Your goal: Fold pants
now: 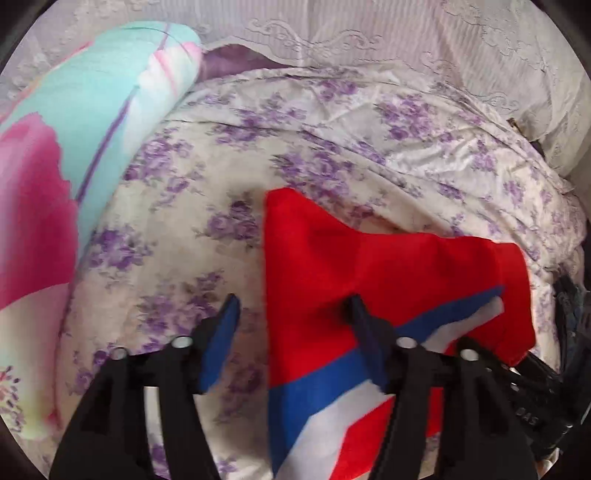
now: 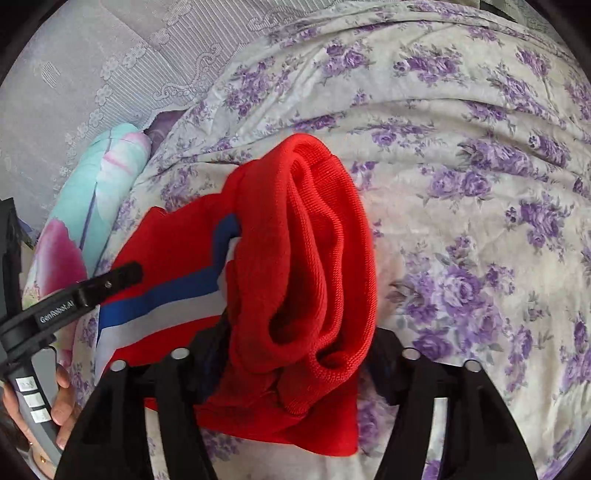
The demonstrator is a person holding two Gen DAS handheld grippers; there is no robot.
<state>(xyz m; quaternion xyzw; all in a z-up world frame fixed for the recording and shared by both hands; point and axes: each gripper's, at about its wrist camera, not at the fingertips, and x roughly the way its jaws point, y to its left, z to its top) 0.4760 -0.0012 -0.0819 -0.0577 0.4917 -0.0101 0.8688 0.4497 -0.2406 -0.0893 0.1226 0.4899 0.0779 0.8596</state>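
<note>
Purple-flowered white bedsheet covers the bed in both views, with pale lace-patterned fabric behind it and a rolled turquoise and pink pillow lying along the sheet's left edge. Red knit pants with a blue and white diagonal stripe lie on the sheet, right of the pillow and apart from it. Left gripper is spread wide: its blue-padded left finger sits over bare sheet, clear of the pants, while its right finger overlaps the red cloth beside the blue stripe; nothing is pinched between them, though whether that finger actually touches the cloth I cannot tell. In the right wrist view, a bunched, rolled-up fold of the pants stands up between the fingers of the right gripper, with the striped part spreading flat toward the pillow. Right gripper's fingertips are buried under the cloth, the finger bases stand far apart, so whether it is clamping the fabric cannot be judged. At the pillow side of that view, the left gripper's black body reaches over the pants' striped edge, and the person's left hand wraps its grey handle.
</note>
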